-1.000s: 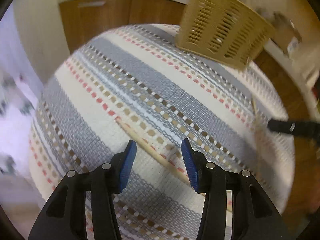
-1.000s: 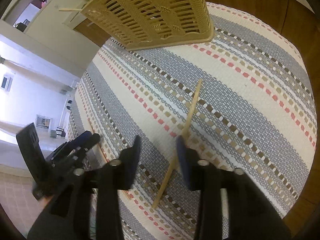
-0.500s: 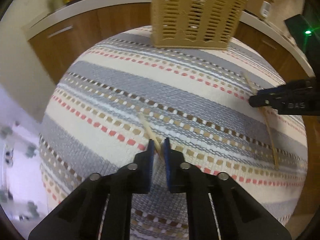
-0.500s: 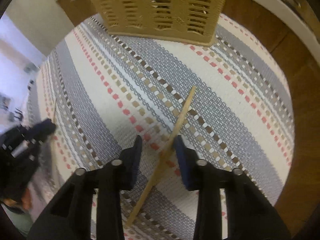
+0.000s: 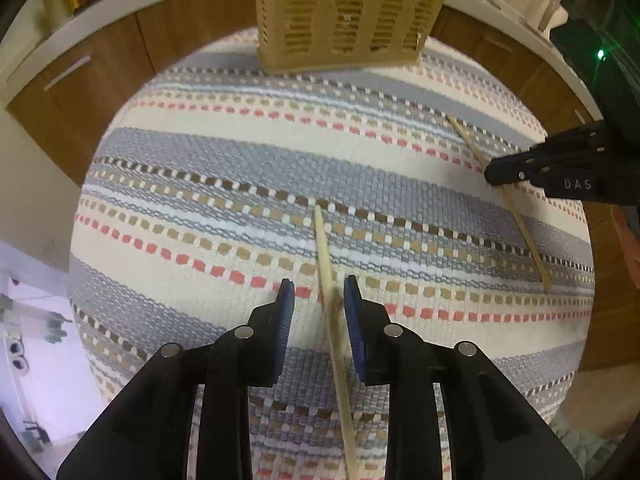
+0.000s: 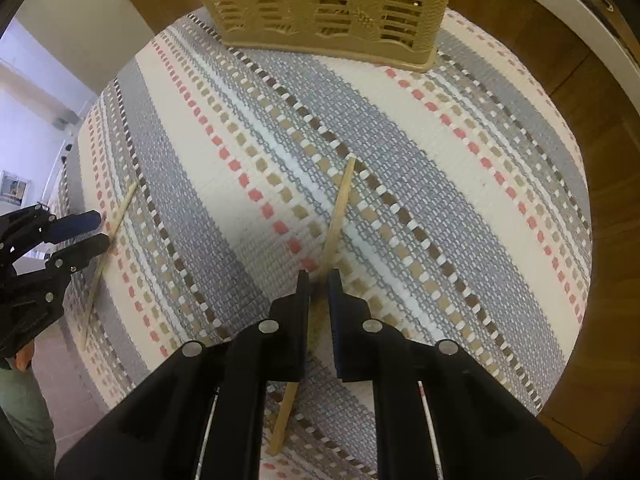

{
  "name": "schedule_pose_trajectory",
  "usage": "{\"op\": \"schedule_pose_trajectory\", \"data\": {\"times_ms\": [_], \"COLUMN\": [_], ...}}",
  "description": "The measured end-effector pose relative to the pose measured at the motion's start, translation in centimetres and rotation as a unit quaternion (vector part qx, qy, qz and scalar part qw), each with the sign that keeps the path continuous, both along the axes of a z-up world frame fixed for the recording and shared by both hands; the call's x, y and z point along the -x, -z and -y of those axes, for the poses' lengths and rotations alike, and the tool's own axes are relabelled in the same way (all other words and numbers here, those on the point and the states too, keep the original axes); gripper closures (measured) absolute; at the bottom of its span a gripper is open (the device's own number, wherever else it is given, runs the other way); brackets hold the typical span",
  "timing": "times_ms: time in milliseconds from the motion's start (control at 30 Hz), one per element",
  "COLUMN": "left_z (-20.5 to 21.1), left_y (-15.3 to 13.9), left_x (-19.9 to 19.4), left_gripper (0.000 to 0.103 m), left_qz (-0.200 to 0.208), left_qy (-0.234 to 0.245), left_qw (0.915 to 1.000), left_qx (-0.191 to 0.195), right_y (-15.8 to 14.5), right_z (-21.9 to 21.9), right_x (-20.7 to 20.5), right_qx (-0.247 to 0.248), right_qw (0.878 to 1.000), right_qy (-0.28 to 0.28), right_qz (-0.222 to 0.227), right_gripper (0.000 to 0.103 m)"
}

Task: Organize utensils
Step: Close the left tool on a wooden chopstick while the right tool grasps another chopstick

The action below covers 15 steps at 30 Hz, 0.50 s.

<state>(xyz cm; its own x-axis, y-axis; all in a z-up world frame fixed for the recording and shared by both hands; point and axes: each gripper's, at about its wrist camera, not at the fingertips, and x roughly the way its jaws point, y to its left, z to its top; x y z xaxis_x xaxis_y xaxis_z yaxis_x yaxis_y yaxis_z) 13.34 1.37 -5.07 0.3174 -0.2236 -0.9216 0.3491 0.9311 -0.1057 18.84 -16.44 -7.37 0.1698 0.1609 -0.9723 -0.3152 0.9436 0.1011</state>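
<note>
Right now a big striped mat (image 5: 224,160) covers the table, and a tan basket (image 5: 348,16) stands at its far edge. Two thin wooden chopsticks lie flat on the mat, well apart. The left chopstick (image 5: 326,264) sits between the blue pads of the left gripper (image 5: 319,294), whose jaws are opening, so nothing pinches it. The right chopstick (image 6: 340,208) runs between the fingers of the right gripper (image 6: 318,280), whose jaws are closing close around it. To do this well, I think each gripper should squeeze its stick near the middle, lift slowly and keep it level, then carry it to the basket.
</note>
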Motion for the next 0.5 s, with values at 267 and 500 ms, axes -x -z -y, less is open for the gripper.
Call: {"op": "schedule_pose_trajectory", "data": {"times_ms": [267, 500], "left_z": [2.4, 4.2], "left_y": [0.4, 0.6], "left_x": [-1.8, -1.3], "left_gripper": [0.086, 0.1], "left_qz": [-0.043, 0.001], "left_qy": [0.011, -0.023], "left_qw": [0.9957, 0.9922], "left_qx": [-0.081, -0.123], "right_y": [-0.2, -0.2], "right_z": [-2.1, -2.2], "right_x": [0.3, 1.9], "right_qx": [0.034, 0.028], "right_qw": [0.999, 0.998], "right_qy": [-0.024, -0.026], "right_qz": [0.016, 0.041], "right_gripper": [0.089, 0.099]}}
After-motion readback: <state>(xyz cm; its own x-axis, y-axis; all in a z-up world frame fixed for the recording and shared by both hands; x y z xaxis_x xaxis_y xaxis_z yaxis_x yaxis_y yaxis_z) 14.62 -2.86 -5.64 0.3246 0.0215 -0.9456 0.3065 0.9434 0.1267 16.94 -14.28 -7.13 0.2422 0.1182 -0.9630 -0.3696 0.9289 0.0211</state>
